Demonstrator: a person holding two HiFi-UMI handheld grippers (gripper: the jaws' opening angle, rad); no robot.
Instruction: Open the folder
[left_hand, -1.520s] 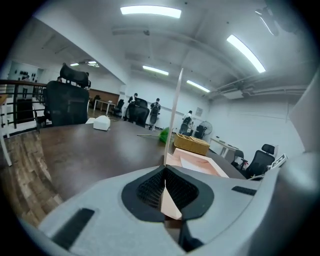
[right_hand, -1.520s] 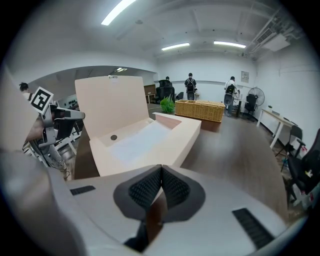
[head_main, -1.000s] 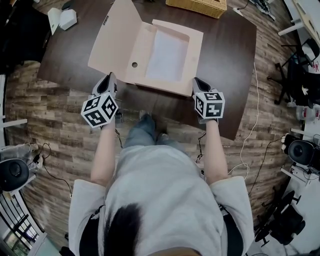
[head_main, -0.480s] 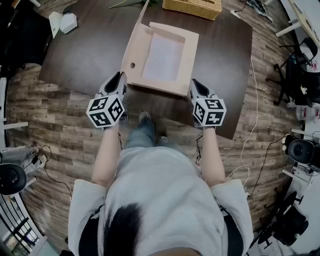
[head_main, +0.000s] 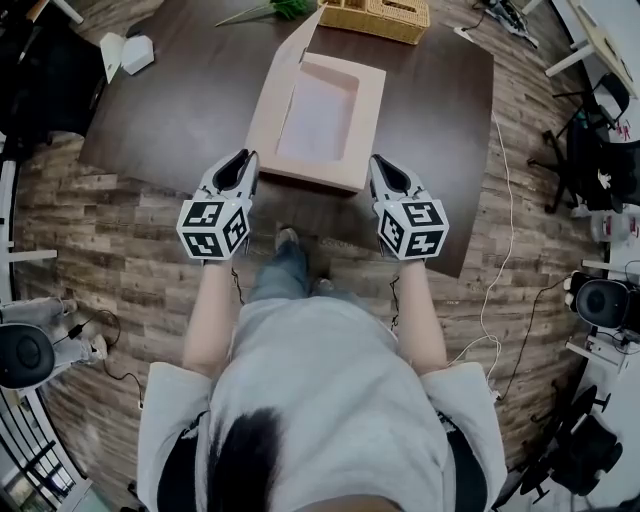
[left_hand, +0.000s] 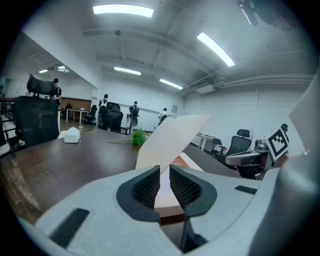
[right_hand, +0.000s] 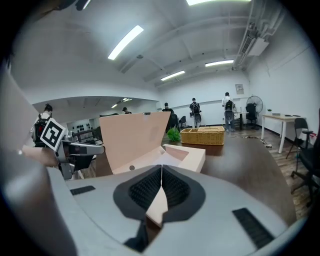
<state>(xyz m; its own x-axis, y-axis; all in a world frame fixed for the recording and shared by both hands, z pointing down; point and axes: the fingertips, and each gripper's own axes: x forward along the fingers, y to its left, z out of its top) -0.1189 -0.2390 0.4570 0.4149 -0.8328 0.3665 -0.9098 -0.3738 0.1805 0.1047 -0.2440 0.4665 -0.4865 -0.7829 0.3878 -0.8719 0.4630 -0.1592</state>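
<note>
right gripper pinched a corner of the pink cardboard box folder, likely light, stiff (left gripper barely parted, empty)

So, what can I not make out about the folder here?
Left gripper: left gripper view, narrow gap; whether the jaws pinch the lid is unclear.
White sheet in folder: head view, too small to read.
Basket: head view, cut off by top edge.

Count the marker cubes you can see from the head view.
2. One marker cube is on the left tool, the other on the right tool, both near the folder. None looks hidden.
</note>
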